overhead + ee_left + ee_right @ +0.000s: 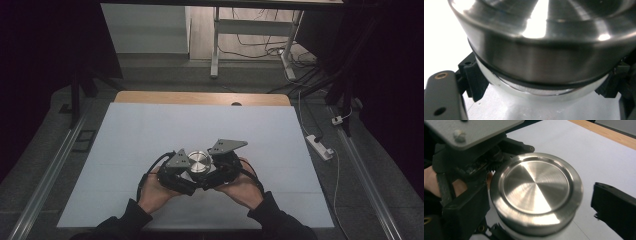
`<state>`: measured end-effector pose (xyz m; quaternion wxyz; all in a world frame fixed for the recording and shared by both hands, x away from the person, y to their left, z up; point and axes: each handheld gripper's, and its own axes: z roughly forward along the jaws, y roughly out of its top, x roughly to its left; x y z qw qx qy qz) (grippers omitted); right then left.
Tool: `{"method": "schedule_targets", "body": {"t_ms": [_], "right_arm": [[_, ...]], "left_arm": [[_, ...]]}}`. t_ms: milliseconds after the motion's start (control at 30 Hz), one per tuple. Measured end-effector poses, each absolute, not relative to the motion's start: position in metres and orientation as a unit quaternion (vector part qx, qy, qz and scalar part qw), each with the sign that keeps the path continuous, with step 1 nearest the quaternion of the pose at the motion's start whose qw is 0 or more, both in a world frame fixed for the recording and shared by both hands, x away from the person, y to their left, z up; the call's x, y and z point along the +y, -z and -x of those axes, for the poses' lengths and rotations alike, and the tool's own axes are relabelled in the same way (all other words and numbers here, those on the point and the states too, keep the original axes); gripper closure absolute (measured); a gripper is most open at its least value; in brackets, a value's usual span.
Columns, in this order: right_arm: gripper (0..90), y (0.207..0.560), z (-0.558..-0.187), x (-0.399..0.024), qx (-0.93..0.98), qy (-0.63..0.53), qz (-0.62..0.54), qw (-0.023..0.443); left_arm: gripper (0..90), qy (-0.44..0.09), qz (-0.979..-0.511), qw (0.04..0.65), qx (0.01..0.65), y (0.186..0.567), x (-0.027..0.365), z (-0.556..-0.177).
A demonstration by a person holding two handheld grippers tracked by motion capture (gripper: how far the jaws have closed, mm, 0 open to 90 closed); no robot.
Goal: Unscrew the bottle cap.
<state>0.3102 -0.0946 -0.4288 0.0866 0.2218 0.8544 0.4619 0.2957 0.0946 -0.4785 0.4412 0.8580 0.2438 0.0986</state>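
A small jar with a brushed steel lid (199,161) and a white body stands on the white table cover (150,125), near the front middle. My left gripper (191,175) comes at it from the left. In the left gripper view its black fingers (474,80) press on the white body (536,93) just below the lid (544,57). My right gripper (211,167) comes from the right and straddles the lid (536,192). Its right finger (614,207) stands clear of the lid's rim. The left gripper's grey plate (471,130) sits close at upper left.
Beyond the white cover, a strip of wooden tabletop (200,97) shows at the far edge. A white power strip (320,146) with cables lies on the floor to the right. Metal rails (45,185) run along both sides of the table.
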Motion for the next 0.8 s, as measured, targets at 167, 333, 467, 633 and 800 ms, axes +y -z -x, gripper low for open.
{"method": "schedule_targets", "body": {"t_ms": [167,333,467,633,800], "right_arm": [[10.4,0.431,-0.312,-0.089,0.851,-0.462,-0.231,0.092],[18.3,0.43,-0.31,-0.086,0.851,-0.466,-0.225,0.094],[18.5,0.429,-0.311,-0.088,0.856,-0.465,-0.206,0.09],[18.6,0.429,-0.316,-0.093,0.863,-0.474,-0.161,0.063],[18.5,0.429,-0.325,-0.1,0.87,-0.48,-0.109,0.024]], "left_arm": [[15.3,-0.101,-0.858,0.439,0.246,0.479,0.093,-0.296],[15.4,-0.097,-0.859,0.439,0.244,0.48,0.094,-0.297],[15.4,-0.093,-0.861,0.441,0.235,0.479,0.094,-0.297],[15.4,-0.081,-0.866,0.446,0.212,0.478,0.096,-0.297],[15.4,-0.066,-0.867,0.453,0.196,0.479,0.094,-0.296]]}}
